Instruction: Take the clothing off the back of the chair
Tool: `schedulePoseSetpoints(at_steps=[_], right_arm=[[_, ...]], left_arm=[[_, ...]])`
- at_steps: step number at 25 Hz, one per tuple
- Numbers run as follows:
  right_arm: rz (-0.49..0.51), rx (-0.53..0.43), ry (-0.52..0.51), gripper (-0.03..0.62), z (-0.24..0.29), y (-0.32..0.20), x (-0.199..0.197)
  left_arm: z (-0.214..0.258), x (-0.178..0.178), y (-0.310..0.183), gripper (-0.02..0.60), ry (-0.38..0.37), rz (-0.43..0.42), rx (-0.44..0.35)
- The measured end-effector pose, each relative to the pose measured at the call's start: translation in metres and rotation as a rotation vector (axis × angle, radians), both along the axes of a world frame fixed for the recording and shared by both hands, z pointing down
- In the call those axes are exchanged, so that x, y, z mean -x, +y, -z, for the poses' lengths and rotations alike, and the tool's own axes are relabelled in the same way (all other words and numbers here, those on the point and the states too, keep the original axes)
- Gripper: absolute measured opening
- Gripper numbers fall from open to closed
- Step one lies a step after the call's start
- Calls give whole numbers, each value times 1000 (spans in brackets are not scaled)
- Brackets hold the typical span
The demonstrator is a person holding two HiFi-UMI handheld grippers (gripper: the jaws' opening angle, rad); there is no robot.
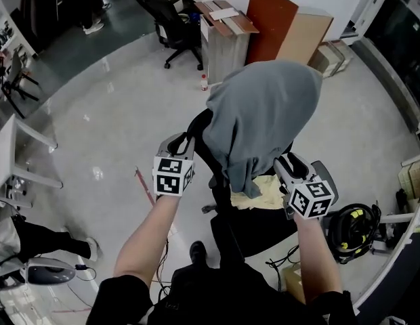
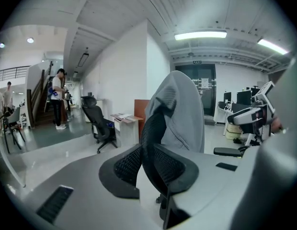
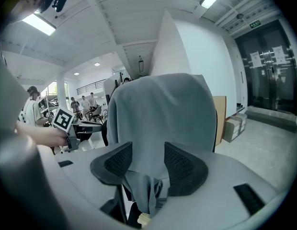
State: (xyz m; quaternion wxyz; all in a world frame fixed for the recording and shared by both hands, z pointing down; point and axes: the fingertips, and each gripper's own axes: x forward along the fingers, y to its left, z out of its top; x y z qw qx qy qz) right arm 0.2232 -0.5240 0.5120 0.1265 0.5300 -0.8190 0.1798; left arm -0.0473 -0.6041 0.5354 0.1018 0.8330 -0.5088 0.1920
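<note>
A grey garment [image 1: 261,114] is draped like a hood over the back of a black mesh chair [image 1: 198,133], and its hem hangs toward the seat. My left gripper [image 1: 179,141] sits at the chair back's left edge. In the left gripper view its jaws [image 2: 146,169] stand a narrow gap apart, and the chair's black edge [image 2: 153,133] and the garment [image 2: 184,114] show beyond them. My right gripper [image 1: 283,164] is at the garment's lower right side. Its pads [image 3: 146,164] are wide apart, with the hanging garment [image 3: 163,114] between and beyond them, unpressed.
A pale yellow cloth [image 1: 264,193] lies on the chair seat. Another office chair [image 1: 166,15], a cabinet [image 1: 220,36], brown boards [image 1: 271,26] and boxes [image 1: 328,56] stand behind. A black and yellow device [image 1: 352,225] and cables lie at the right; a person [image 2: 57,97] stands far off.
</note>
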Motion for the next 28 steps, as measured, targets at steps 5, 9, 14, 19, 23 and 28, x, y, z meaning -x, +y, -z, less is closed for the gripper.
schedulePoseSetpoints(at_steps=[5, 9, 14, 19, 23, 28], right_arm=[[-39, 4, 32, 263, -2, -39, -26], [-86, 11, 39, 288, -6, -67, -48], [-157, 14, 55, 314, -10, -109, -81], [-177, 9, 59, 328, -10, -148, -88], [-166, -8, 83, 330, -6, -170, -76], [-176, -56, 122, 171, 1, -181, -71]], left_arm=[[-1, -31, -44, 105, 15, -42, -1], [0, -56, -65, 149, 27, -97, 17], [4, -84, -54, 164, 63, -127, 25], [3, -97, -42, 164, 66, -161, 39], [6, -99, -42, 164, 66, -171, 40], [8, -107, -39, 164, 67, -199, 44]])
